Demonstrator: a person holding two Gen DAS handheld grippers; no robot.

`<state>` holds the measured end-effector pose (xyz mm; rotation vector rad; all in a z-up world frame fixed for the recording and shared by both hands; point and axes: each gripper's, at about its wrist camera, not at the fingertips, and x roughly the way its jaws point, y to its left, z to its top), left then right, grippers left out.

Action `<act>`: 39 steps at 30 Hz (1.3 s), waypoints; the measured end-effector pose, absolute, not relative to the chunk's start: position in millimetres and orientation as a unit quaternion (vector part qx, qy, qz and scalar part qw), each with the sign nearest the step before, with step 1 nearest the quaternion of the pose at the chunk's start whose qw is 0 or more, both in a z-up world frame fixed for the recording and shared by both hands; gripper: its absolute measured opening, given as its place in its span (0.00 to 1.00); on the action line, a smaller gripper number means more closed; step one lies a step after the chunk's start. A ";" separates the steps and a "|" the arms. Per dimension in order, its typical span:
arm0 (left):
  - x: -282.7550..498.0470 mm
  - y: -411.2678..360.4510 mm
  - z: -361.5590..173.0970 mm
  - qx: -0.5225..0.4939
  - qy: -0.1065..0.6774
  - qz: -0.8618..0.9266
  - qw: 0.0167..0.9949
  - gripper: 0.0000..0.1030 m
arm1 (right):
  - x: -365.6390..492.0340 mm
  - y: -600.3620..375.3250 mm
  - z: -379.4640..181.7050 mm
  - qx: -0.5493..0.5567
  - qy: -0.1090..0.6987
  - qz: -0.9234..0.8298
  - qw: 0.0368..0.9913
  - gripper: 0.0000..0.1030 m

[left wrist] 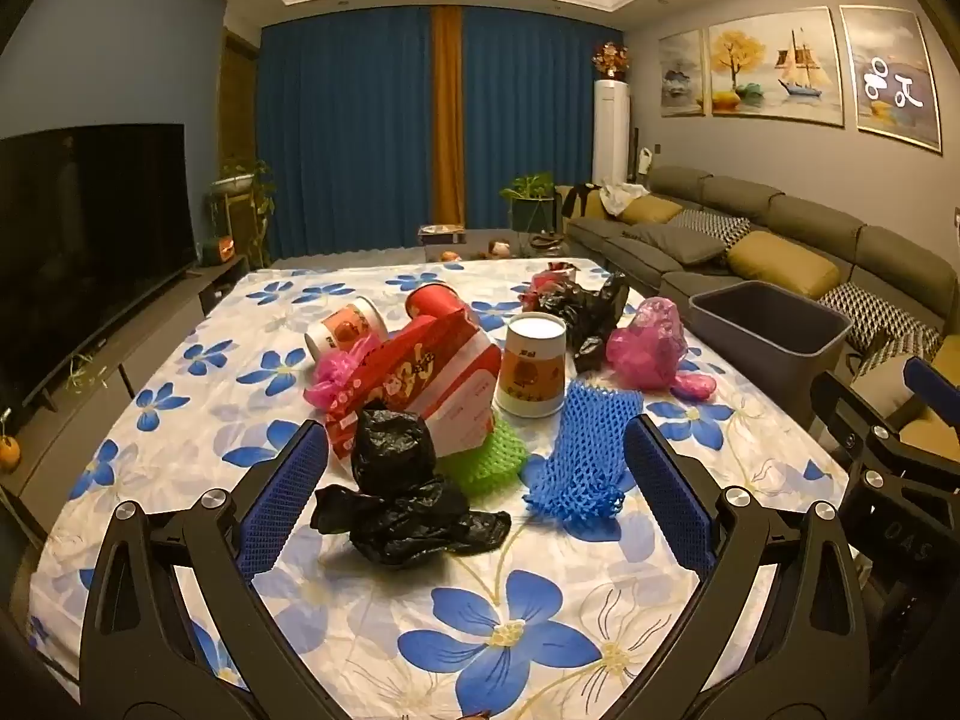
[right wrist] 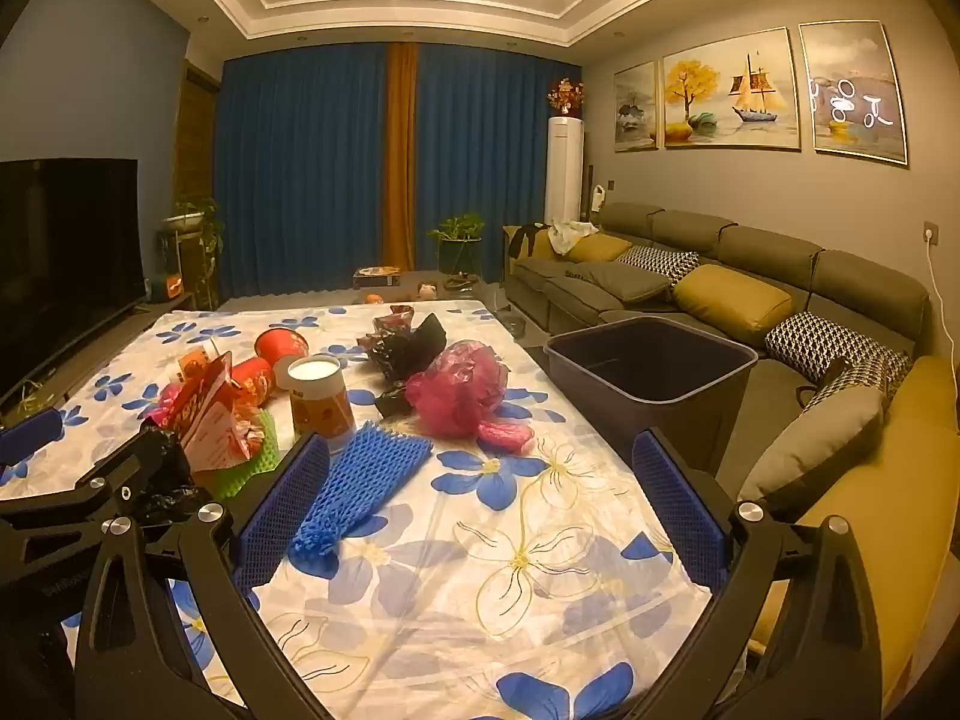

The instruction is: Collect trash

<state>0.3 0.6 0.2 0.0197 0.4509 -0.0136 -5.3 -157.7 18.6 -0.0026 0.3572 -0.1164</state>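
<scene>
Trash lies scattered on a flower-print tablecloth [left wrist: 510, 648]. My left gripper [left wrist: 477, 438] is open, its blue pads standing wide around a crumpled black plastic bag [left wrist: 402, 498], a green foam net [left wrist: 492, 459] and a blue foam net [left wrist: 585, 456], touching none. Behind them are a red paper package [left wrist: 420, 384], an upturned paper cup [left wrist: 531, 369] and a pink plastic bag [left wrist: 648, 348]. My right gripper [right wrist: 480, 444] is open and empty above the cloth. The blue foam net [right wrist: 366, 486] lies just inside its left pad. The pink bag [right wrist: 462, 390] sits further ahead.
A dark grey bin [right wrist: 654, 372] stands off the table's right edge, in front of a grey sofa [right wrist: 750, 276]. More cups [left wrist: 432, 303], a second black bag [left wrist: 591, 306] and a small pink bag [left wrist: 336, 378] lie farther back. A television [left wrist: 90, 228] stands on the left.
</scene>
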 end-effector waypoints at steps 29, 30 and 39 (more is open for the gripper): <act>-2.8 6.1 2.8 -0.003 0.219 -0.004 0.976 0.94 | -7.8 -157.0 19.6 -0.002 0.175 -0.058 0.983 0.95; -3.0 6.2 2.9 -0.002 0.219 -0.004 0.976 0.94 | -7.9 -157.0 19.6 -0.002 0.175 -0.058 0.983 0.95; -3.0 6.7 2.2 -0.004 0.218 -0.004 0.976 0.94 | -6.3 -156.5 22.3 -0.002 0.174 -0.060 0.983 0.95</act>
